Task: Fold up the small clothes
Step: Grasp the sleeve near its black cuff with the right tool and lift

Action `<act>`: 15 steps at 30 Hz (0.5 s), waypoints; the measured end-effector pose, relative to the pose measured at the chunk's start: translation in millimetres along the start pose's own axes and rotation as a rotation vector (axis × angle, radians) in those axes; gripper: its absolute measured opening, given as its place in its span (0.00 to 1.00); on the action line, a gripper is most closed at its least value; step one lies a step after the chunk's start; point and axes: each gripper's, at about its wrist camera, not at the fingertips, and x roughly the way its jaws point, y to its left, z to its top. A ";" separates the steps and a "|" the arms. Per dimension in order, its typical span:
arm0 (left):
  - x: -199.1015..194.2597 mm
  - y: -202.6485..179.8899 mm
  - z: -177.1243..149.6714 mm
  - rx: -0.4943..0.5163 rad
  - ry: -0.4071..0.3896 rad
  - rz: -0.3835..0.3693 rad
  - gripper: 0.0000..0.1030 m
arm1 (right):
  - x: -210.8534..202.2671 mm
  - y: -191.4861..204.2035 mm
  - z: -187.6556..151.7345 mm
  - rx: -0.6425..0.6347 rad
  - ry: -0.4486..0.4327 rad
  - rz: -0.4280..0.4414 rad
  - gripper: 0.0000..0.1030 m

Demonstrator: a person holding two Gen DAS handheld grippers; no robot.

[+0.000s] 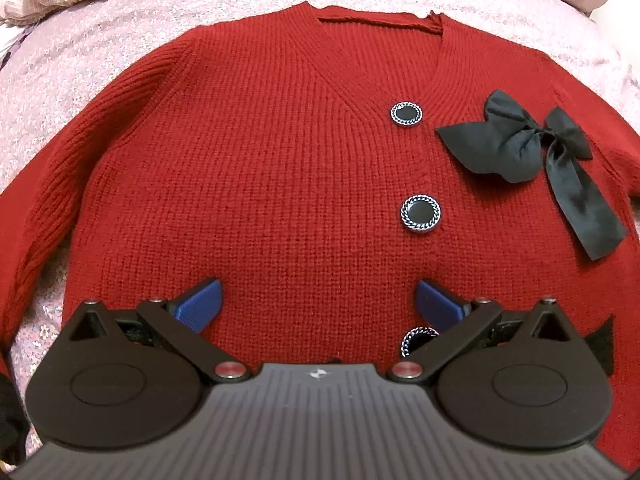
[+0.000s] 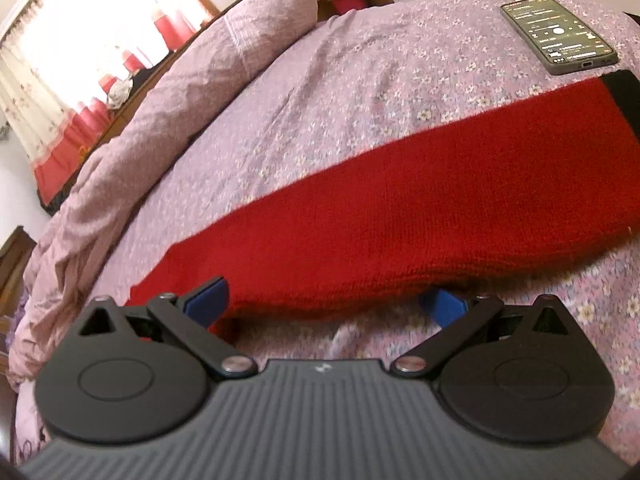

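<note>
The red knit cardigan lies face up and spread flat on the floral bedsheet, neckline toward twelve o'clock in the left wrist view, buttoned down the front with black chain-rimmed buttons. A black satin bow sits on the chest at about three o'clock from the top button. One sleeve runs down toward eight o'clock.

No fold looks made yet: the body is open and full width, and both sleeves seem laid out, so I judge the task to be at its very start, with sleeves and body all left to fold.

The left gripper hovers over the lower front of the cardigan, its blue fingers spread wide with nothing between them. The right gripper sits low at the near edge of the other sleeve, which stretches toward two o'clock and ends in a black cuff. Its fingers are also spread; one pad appears tucked under the sleeve's edge, but no pinch is closed.

Farther out, a phone lies on the sheet at one o'clock, well apart from the cuff, and a bunched pink quilt lies at ten o'clock.
</note>
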 end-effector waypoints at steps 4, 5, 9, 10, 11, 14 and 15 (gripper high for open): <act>1.9 -2.1 -0.1 0.001 0.006 0.007 1.00 | 7.7 -6.5 5.4 0.043 -0.028 0.016 1.00; 1.9 -2.1 -0.8 0.000 0.006 0.008 1.00 | 9.6 -8.8 6.0 0.057 -0.038 0.022 1.00; 2.4 -3.6 -3.4 -0.001 -0.003 0.013 1.00 | 13.0 -13.5 3.9 0.075 -0.071 0.042 1.00; 2.7 -3.8 -2.9 0.000 0.000 0.012 1.00 | 13.4 -14.1 3.6 0.073 -0.071 0.048 1.00; 2.6 -3.4 -2.8 0.000 0.003 0.010 1.00 | 13.4 -15.1 3.9 0.076 -0.072 0.053 1.00; 3.3 -2.4 -1.6 -0.001 0.009 0.004 1.00 | 11.3 -22.5 5.6 0.124 -0.076 0.086 1.00; 3.2 -2.5 -1.8 0.000 0.008 0.004 1.00 | 9.8 -25.6 6.6 0.150 -0.078 0.098 1.00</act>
